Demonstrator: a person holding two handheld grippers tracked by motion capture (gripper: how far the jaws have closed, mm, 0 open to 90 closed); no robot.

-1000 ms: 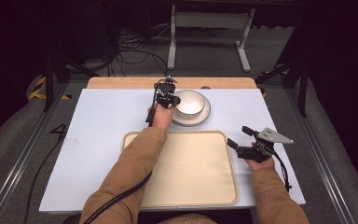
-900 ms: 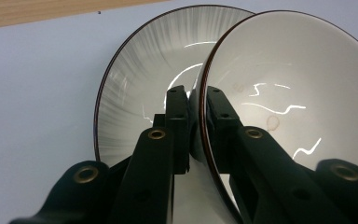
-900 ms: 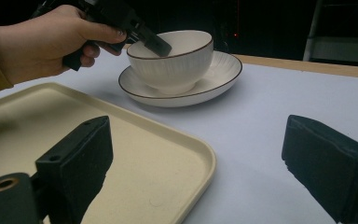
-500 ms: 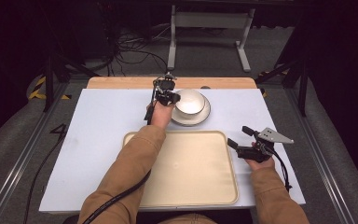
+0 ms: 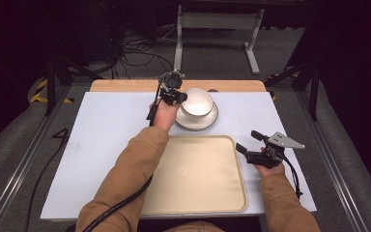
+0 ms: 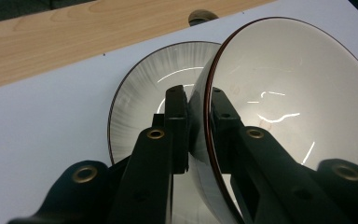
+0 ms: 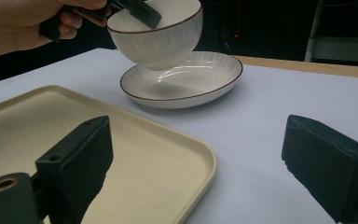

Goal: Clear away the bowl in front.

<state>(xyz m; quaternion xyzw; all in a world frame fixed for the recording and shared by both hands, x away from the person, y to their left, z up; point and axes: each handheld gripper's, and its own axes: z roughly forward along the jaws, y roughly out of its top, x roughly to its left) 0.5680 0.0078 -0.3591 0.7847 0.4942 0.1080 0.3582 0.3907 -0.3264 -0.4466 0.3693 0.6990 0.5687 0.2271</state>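
A white bowl (image 5: 198, 100) (image 6: 289, 88) (image 7: 156, 35) with a dark rim hangs just above a white ribbed plate (image 5: 196, 123) (image 6: 135, 116) (image 7: 186, 81) at the far middle of the table. My left gripper (image 5: 176, 96) (image 6: 198, 100) is shut on the bowl's rim, one jaw inside and one outside, and the bowl tilts slightly. At the right, beside the tray's corner, my right gripper (image 5: 251, 142) (image 7: 196, 158) stands open with nothing between its jaws.
A beige tray (image 5: 198, 203) (image 7: 37, 126) lies bare at the near middle of the white table sheet (image 5: 106, 130). A wooden strip (image 5: 125, 85) (image 6: 74, 32) edges the far side. Cables and a metal stand are on the floor beyond.
My left gripper has lifted the bowl up off the plate. The right gripper has stayed where it was.
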